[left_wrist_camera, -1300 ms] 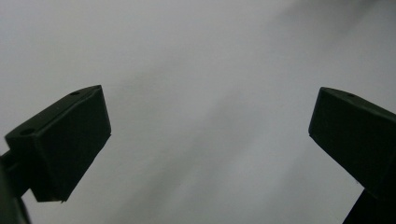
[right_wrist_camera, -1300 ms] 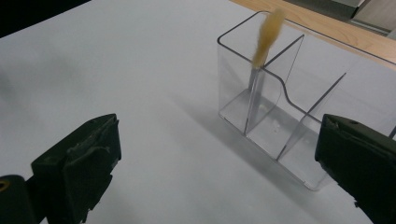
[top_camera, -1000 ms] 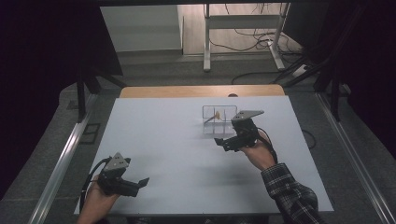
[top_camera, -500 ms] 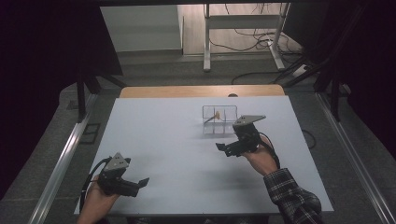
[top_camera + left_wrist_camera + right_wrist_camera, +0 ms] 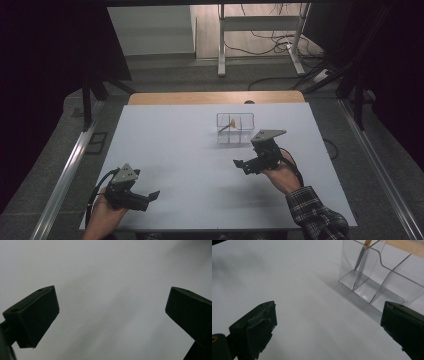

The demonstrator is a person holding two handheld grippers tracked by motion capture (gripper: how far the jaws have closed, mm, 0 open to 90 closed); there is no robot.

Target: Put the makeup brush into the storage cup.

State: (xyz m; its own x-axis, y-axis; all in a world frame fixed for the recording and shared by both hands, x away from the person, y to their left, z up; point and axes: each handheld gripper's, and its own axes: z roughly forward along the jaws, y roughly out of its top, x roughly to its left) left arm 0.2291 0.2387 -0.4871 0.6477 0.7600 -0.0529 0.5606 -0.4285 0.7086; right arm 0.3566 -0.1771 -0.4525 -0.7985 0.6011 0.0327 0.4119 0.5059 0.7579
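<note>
Two grippers: both are standing with jaws spread and empty; right gripper is hovering just near of the organizer, left gripper is resting at the near left.
Organizer: clear, three-compartment, sitting right of centre on the table.
Brush: leaning in the left compartment.
Handling: probably light, slim, stiff, slippery; pinching the upper handle is looking safest.

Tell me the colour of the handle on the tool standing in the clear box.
Orange-tan, on the tool in the clear box; the right gripper view shows it best.
</note>
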